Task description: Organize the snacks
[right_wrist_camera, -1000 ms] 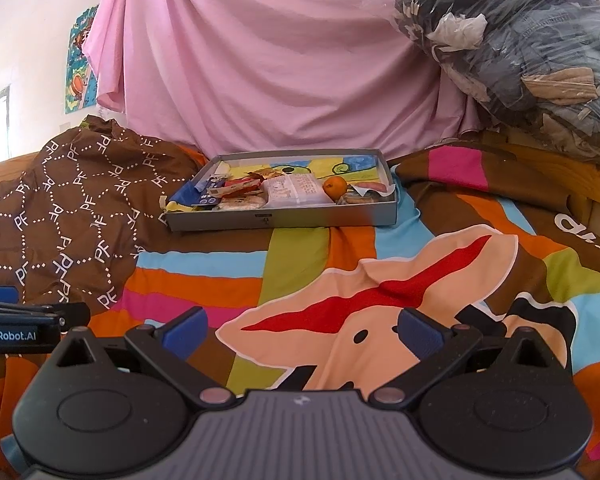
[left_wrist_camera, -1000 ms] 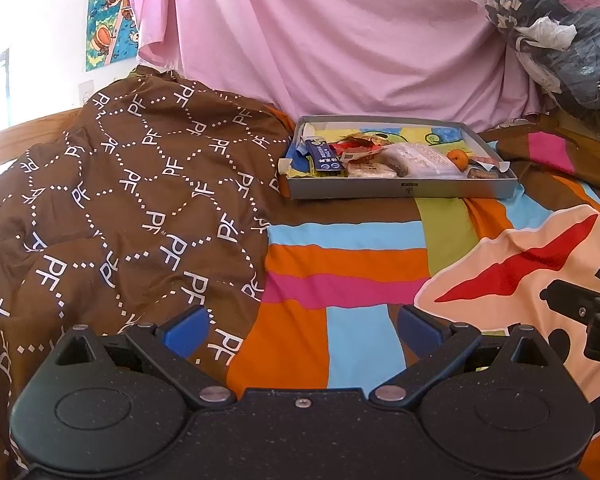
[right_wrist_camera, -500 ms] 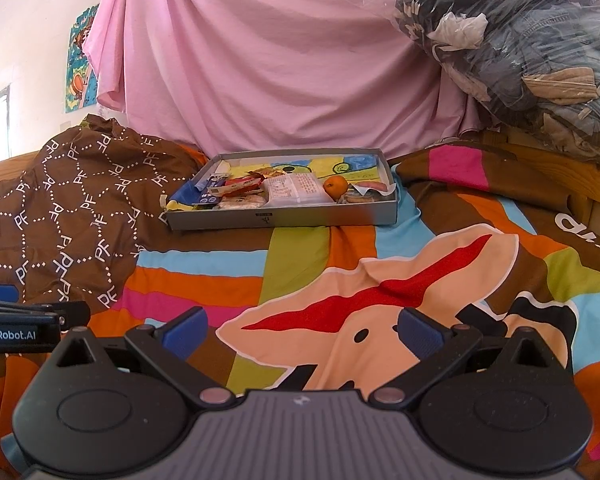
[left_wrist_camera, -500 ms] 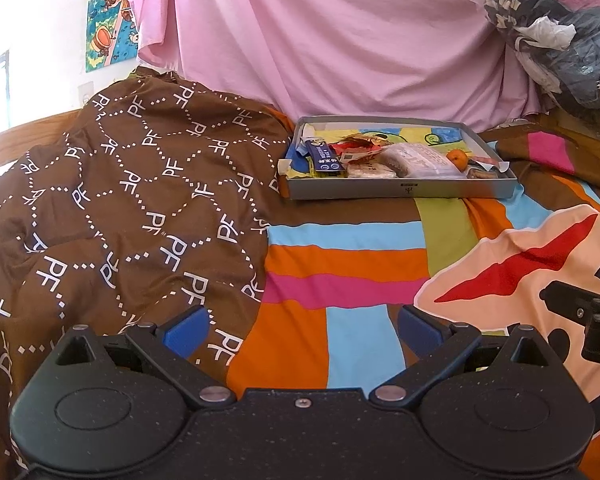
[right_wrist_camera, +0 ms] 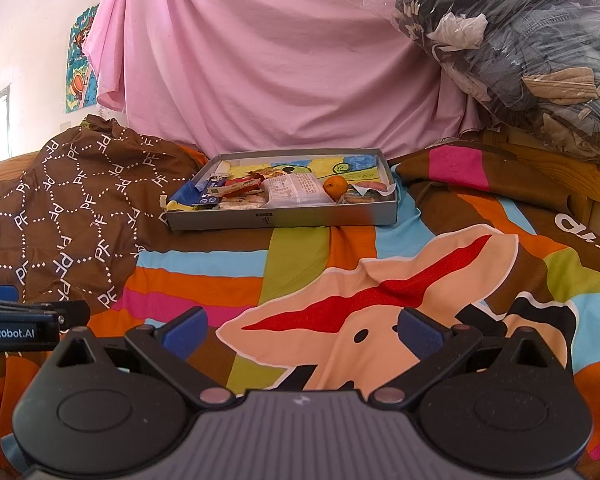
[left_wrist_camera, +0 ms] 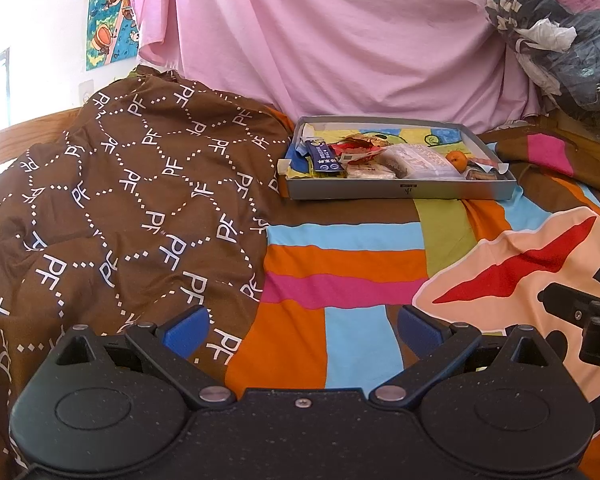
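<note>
A shallow grey box (left_wrist_camera: 400, 191) (right_wrist_camera: 284, 218) lies far ahead on the bed with several snacks heaped along its near side. Among them are a dark blue packet (left_wrist_camera: 323, 159) (right_wrist_camera: 204, 199), a clear bag of white wafers (left_wrist_camera: 420, 162) (right_wrist_camera: 296, 190), a small orange fruit (left_wrist_camera: 457, 159) (right_wrist_camera: 335, 186) and red wrappers (left_wrist_camera: 356, 145). My left gripper (left_wrist_camera: 304, 330) hovers low over the striped sheet, open and holding nothing. My right gripper (right_wrist_camera: 302, 330) is also open and bare, well short of the box. Each gripper shows at the edge of the other's view.
A crumpled brown quilt with white letters (left_wrist_camera: 112, 208) (right_wrist_camera: 72, 208) covers the bed's left side. The colourful cartoon sheet (right_wrist_camera: 380, 292) stretches between the grippers and the box. A pink cloth (right_wrist_camera: 280, 72) hangs behind. A plastic bag of clothes (right_wrist_camera: 532, 52) sits at the right.
</note>
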`<move>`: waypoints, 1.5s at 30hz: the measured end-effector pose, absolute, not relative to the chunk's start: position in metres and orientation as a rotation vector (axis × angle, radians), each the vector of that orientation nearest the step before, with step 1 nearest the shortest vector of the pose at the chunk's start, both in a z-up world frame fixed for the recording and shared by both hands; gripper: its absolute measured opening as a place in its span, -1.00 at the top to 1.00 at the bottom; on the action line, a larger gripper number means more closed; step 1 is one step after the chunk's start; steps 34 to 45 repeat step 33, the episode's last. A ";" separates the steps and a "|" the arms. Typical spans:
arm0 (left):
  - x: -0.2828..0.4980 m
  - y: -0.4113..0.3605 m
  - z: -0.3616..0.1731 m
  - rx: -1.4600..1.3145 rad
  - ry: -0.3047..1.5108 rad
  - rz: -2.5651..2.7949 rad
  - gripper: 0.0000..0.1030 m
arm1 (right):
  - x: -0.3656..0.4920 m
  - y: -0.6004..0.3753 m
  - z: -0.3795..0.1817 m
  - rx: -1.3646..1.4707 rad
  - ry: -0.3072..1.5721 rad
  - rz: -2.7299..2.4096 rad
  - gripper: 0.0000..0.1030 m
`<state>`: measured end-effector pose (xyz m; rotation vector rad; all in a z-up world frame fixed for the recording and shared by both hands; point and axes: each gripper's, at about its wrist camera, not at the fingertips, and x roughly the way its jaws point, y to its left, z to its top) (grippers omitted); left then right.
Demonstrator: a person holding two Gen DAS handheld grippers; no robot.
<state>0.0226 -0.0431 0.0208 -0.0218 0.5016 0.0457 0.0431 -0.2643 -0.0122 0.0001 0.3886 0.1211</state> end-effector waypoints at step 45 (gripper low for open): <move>0.022 -0.051 0.022 0.036 0.546 0.129 -0.90 | 0.043 -0.264 -0.013 -0.029 0.386 0.131 -1.00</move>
